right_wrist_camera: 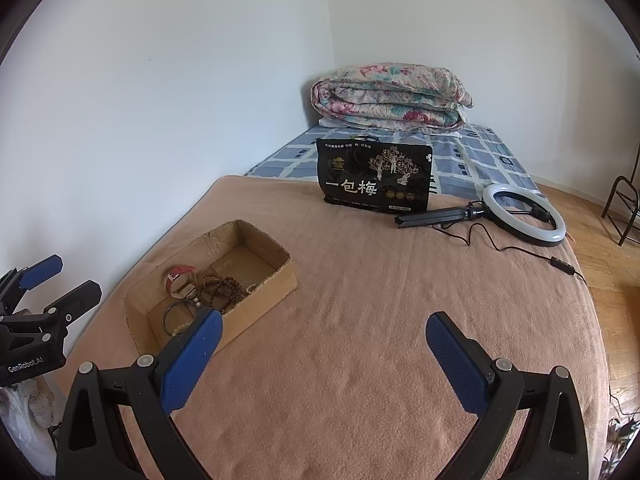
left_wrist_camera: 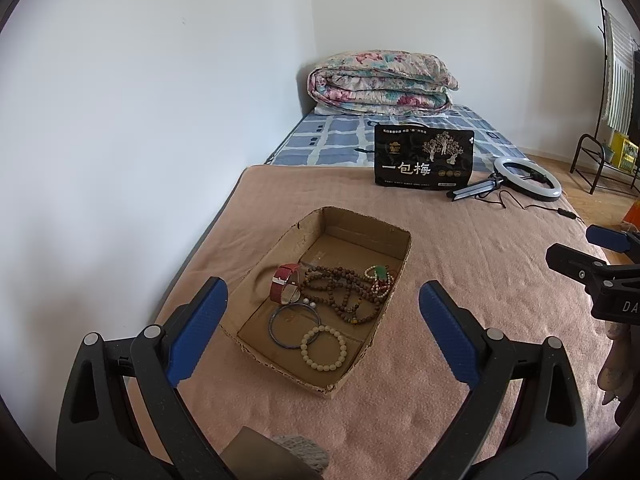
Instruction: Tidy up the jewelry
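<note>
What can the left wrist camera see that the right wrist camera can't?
Only the left wrist view shows the whole cream bead bracelet and the green-and-white beads in the cardboard box; it also shows a yellow item by the rack. Only the right wrist view shows the box's outer right wall; there its own finger hides most of the cream bracelet. Both show the red watch, brown bead strands, black snack bag, ring light and folded quilt. Both grippers hang open.

Black snack bag (right_wrist_camera: pixel 374 175) far ahead of the tongs, large white characters "一包梅", left tongs (right_wrist_camera: pixel 60 276) body printed "GenRobot.AI", right tongs (left_wrist_camera: pixel 576 240) body lettered "DA", remainder cut off
</note>
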Demonstrator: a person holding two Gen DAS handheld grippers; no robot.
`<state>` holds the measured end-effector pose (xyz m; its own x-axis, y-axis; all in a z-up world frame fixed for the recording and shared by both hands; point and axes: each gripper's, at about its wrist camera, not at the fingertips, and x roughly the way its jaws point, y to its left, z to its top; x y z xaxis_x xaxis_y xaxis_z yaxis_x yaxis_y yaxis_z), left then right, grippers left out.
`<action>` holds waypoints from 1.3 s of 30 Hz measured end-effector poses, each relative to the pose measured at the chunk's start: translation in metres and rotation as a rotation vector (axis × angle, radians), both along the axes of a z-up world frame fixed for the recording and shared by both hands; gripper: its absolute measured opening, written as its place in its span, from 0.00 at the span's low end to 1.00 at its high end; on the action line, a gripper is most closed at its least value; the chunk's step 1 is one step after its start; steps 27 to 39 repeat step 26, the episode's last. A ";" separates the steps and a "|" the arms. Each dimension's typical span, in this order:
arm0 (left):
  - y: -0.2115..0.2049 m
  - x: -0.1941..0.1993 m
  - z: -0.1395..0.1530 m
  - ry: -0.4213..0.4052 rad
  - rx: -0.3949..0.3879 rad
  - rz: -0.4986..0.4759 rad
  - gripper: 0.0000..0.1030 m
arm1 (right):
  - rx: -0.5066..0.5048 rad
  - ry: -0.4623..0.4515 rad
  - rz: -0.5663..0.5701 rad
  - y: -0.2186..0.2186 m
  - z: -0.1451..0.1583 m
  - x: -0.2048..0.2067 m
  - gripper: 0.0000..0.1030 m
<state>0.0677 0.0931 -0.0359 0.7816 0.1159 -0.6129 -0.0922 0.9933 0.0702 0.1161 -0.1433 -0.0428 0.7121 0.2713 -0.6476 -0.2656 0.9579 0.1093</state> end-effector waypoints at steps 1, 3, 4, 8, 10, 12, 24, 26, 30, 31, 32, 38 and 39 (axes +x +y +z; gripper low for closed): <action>-0.001 0.000 0.000 -0.001 0.000 0.001 0.95 | 0.001 0.001 -0.001 0.000 0.000 0.000 1.00; 0.000 0.000 0.000 0.001 -0.002 0.000 0.95 | 0.001 0.001 -0.001 0.000 0.000 0.000 1.00; -0.001 0.000 -0.001 0.002 -0.003 -0.001 0.95 | 0.000 0.000 -0.001 0.000 0.000 0.000 1.00; -0.001 0.000 -0.001 0.000 0.003 0.000 0.95 | 0.002 0.003 -0.001 0.000 -0.001 0.000 1.00; 0.000 0.000 -0.001 0.001 -0.001 -0.001 0.95 | 0.001 0.002 0.000 -0.001 0.000 0.000 1.00; -0.001 0.000 -0.001 0.001 0.000 0.001 0.95 | 0.001 0.002 0.000 0.000 -0.001 0.000 1.00; -0.001 -0.002 0.000 -0.010 0.004 0.005 0.95 | 0.005 0.010 -0.001 -0.002 -0.005 -0.002 1.00; -0.001 -0.001 0.001 -0.012 0.005 0.007 0.95 | 0.005 0.010 -0.002 -0.002 -0.006 -0.002 1.00; -0.001 -0.001 0.001 -0.012 0.005 0.007 0.95 | 0.005 0.010 -0.002 -0.002 -0.006 -0.002 1.00; -0.001 -0.001 0.001 -0.012 0.005 0.007 0.95 | 0.005 0.010 -0.002 -0.002 -0.006 -0.002 1.00; -0.001 -0.001 0.001 -0.012 0.005 0.007 0.95 | 0.005 0.010 -0.002 -0.002 -0.006 -0.002 1.00; -0.001 -0.001 0.001 -0.012 0.005 0.007 0.95 | 0.005 0.010 -0.002 -0.002 -0.006 -0.002 1.00; -0.001 -0.001 0.001 -0.012 0.005 0.007 0.95 | 0.005 0.010 -0.002 -0.002 -0.006 -0.002 1.00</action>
